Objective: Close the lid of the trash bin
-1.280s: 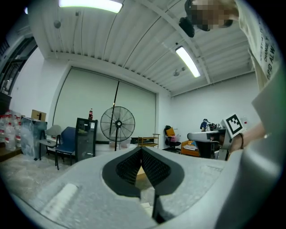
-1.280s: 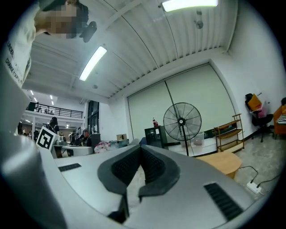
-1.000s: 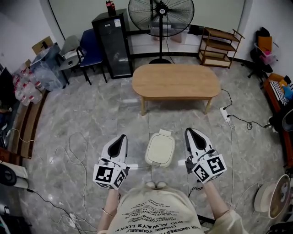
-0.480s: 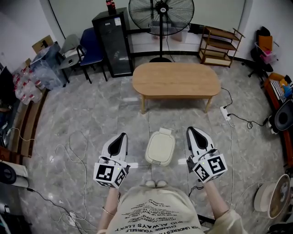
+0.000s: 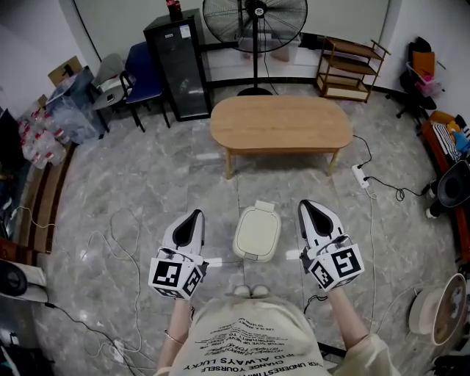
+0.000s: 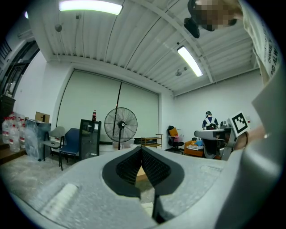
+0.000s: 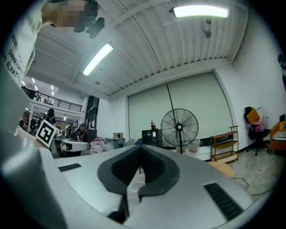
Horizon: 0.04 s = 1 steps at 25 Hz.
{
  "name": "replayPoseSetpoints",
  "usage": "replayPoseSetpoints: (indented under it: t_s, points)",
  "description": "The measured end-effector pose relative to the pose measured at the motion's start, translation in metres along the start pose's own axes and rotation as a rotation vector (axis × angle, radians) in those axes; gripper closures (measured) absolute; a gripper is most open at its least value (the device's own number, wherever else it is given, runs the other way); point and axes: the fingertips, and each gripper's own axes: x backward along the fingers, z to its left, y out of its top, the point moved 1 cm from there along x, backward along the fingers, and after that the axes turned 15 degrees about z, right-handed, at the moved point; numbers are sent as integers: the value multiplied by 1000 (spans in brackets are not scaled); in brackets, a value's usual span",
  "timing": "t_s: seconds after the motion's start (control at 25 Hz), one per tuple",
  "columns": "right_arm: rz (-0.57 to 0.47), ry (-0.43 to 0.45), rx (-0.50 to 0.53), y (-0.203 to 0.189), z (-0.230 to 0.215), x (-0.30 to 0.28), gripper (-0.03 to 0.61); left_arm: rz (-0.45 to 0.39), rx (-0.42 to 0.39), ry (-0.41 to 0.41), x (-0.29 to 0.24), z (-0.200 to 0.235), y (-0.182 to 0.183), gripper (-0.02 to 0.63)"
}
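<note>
A cream-white trash bin (image 5: 257,233) stands on the marble floor right in front of the person's feet, its lid lying flat on top. My left gripper (image 5: 194,215) hovers to the bin's left, shut and empty, pointing level toward the room. My right gripper (image 5: 305,205) hovers to the bin's right, also shut with nothing in it. Neither touches the bin. In the left gripper view the left gripper (image 6: 141,150) shows its pads meeting; the right gripper view shows the same of the right gripper (image 7: 139,150). The bin appears in neither gripper view.
An oval wooden table (image 5: 281,123) stands beyond the bin. Behind it are a large floor fan (image 5: 255,22), a black cabinet (image 5: 175,66) and a wooden shelf (image 5: 349,70). Cables (image 5: 121,235) trail over the floor at left, and a power strip (image 5: 360,176) lies at right.
The head view has shifted slightly, so the table sits a bit higher in the picture. Both grippers and the bin stay where they were.
</note>
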Motion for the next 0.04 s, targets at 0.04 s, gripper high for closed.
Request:
replayPoseSetpoints:
  t_s: [0.04]
  points:
    - [3, -2, 15, 0, 1, 0, 574, 1, 4, -1, 0, 0, 0, 591]
